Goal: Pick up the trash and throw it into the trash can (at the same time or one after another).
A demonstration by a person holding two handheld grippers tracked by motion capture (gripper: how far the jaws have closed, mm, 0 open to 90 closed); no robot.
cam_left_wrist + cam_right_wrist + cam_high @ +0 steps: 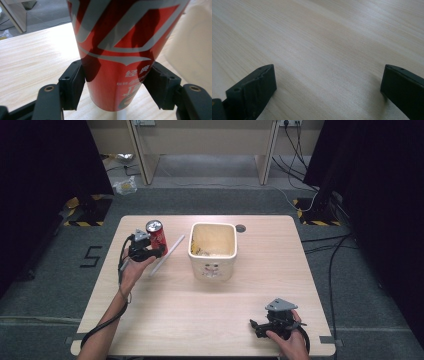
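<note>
A red drink can (156,235) stands in my left gripper (159,251) at the table's left side. In the left gripper view both black pads press the can (120,55) near its bottom, and its base hangs just above the wood. My left gripper (116,85) is shut on it. A white straw-like stick (167,255) lies on the table beside the can. My right gripper (254,327) rests near the front right edge, held by a hand. Its jaws stand wide apart over bare wood (324,50) with nothing between them.
A cream square bin (212,251) with a printed face stands mid-table, right of the can, with scraps inside. A round cable hole (240,228) sits behind it. The wooden table (210,320) is edged by grey carpet; desks and cables lie beyond.
</note>
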